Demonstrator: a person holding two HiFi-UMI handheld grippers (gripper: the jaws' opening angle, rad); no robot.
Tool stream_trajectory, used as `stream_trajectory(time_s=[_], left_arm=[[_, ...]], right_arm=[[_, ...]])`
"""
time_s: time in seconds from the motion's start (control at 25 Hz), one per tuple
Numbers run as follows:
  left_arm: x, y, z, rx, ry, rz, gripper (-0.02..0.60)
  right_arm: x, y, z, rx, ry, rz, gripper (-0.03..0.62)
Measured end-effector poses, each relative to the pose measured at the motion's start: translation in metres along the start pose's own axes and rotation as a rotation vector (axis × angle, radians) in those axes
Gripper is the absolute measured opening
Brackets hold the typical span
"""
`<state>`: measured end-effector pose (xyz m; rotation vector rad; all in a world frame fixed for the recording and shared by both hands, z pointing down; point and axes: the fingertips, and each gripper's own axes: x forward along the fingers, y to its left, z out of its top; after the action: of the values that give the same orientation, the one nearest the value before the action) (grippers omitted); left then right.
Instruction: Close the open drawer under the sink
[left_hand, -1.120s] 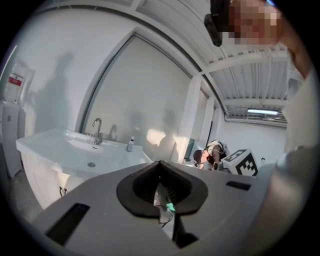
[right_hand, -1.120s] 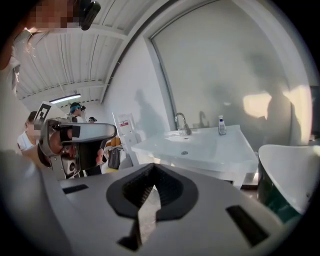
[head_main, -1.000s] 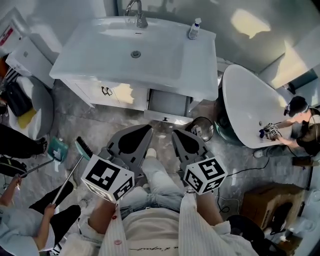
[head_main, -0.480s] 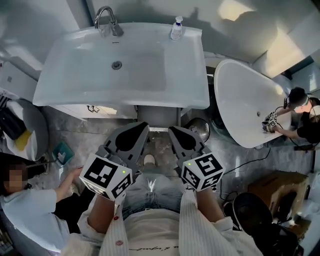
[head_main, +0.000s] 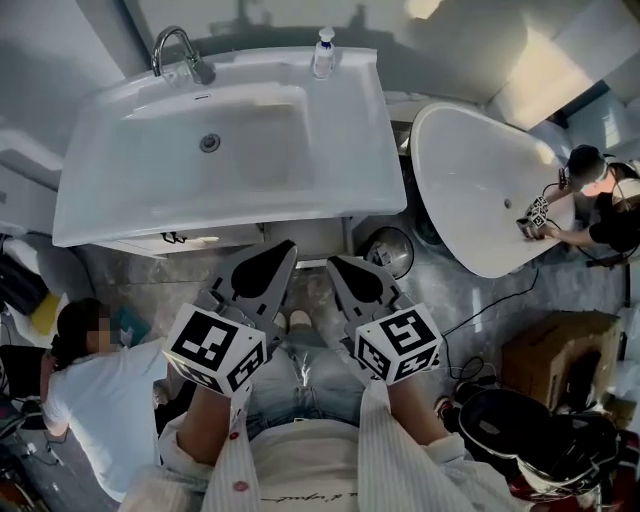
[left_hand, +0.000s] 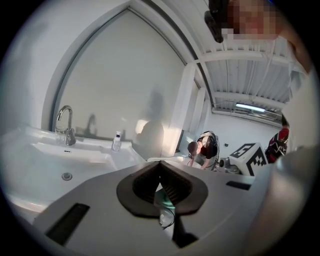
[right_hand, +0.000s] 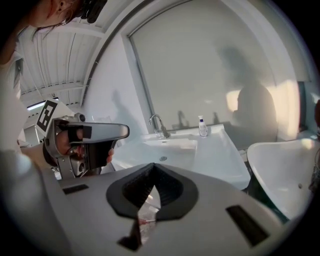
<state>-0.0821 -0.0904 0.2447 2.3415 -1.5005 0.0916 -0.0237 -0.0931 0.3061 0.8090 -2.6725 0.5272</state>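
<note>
Facing the glossy white sink (head_main: 120, 190), I hold the left gripper (head_main: 285, 252) and the right gripper (head_main: 336, 266) side by side. Each is pressed together, its ribbed black pads meeting at the tip with nothing pinched. The drawer (head_main: 305, 236) shows only as a narrow pale strip under the sink's straight front edge, just beyond both tips. Mottled grey floor (head_main: 312, 278) fills the gap between the grippers.

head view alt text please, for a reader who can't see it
Seen from above, the grey left gripper and right gripper, both shut, point side by side at a white rectangular sink with a chrome tap. A white oval bathtub stands right, a person working at it.
</note>
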Motion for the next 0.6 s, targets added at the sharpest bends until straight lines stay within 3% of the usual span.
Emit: stream_trajectory(time_s=[0.6], left_arm=[[0.016, 0.013, -0.037, 0.001, 0.056, -0.033, 0.015]], right_arm=[[0.009, -0.01, -0.029, 0.064, 0.019, -0.069, 0.009]])
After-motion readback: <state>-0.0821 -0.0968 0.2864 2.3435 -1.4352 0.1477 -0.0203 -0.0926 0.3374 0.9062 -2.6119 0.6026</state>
